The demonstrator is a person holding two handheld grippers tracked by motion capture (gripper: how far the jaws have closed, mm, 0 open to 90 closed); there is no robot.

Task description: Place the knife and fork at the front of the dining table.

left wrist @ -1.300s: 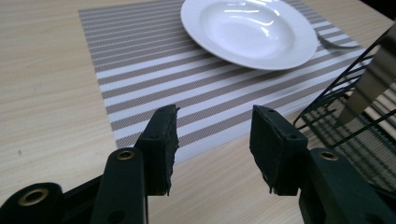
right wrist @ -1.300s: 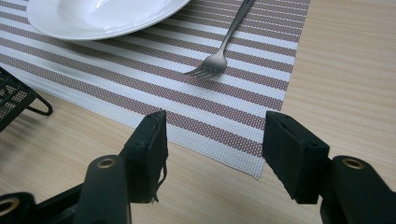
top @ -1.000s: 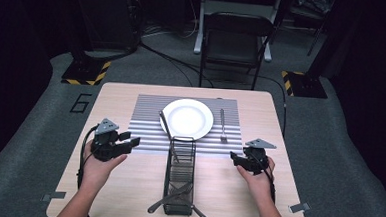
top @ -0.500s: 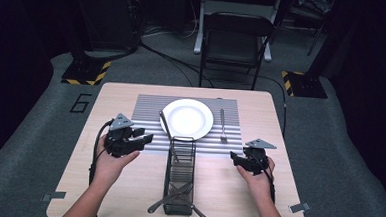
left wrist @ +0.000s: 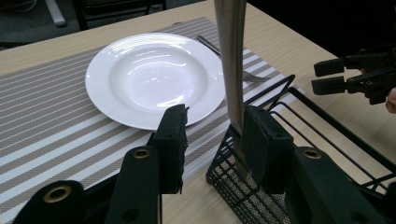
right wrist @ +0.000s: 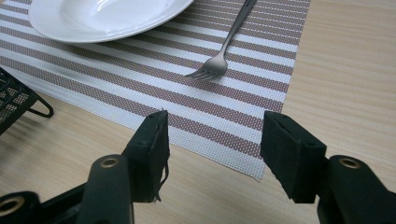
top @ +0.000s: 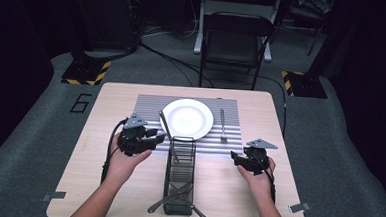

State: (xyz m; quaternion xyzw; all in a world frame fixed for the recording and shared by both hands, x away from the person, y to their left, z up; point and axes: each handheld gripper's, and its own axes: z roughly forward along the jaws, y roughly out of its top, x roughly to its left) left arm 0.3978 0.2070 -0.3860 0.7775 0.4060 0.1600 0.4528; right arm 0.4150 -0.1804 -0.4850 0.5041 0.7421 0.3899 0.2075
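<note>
A silver knife point(top: 164, 123) point(left wrist: 231, 56) stands slanted out of the far end of a black wire basket point(top: 180, 178) point(left wrist: 280, 93), left of the white plate point(top: 187, 118) point(left wrist: 154, 77). My left gripper point(top: 158, 137) point(left wrist: 217, 116) is at that end of the basket. Its jaws have just been closing with the knife between them. The knife lies against the right pad, with a gap to the left pad. My right gripper point(top: 233, 155) point(right wrist: 218, 123) point(left wrist: 316, 77) rests open on the bare wood right of the basket, nothing between its pads.
A fork point(top: 222, 124) point(right wrist: 219, 60) lies on the striped placemat point(top: 148, 106) right of the plate. More cutlery point(top: 176, 198) sticks out of the basket's near end. A black chair point(top: 237, 40) stands beyond the table's far edge.
My left hand has moved right and a little away from me, from the table's left part to the knife at the basket's far end. The right hand has stayed put.
</note>
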